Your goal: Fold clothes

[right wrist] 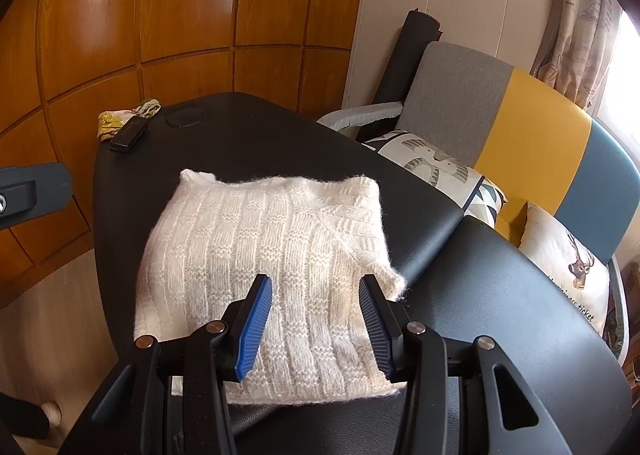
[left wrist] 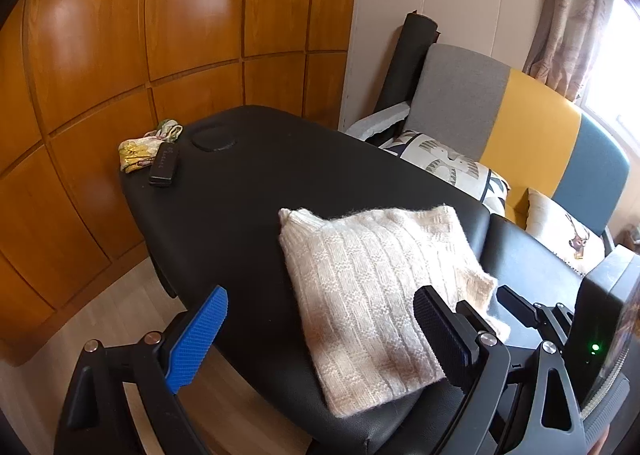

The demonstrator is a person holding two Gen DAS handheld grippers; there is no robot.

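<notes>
Both the left hand-held gripper and right hand-held gripper hover open and empty over the folded cream sweater on the black bench

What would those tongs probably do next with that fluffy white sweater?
Probably draw back and leave it. The sweater already lies folded into a neat square on the black padded table, and both the left tongs and right tongs are open above it, gripping nothing.
</notes>
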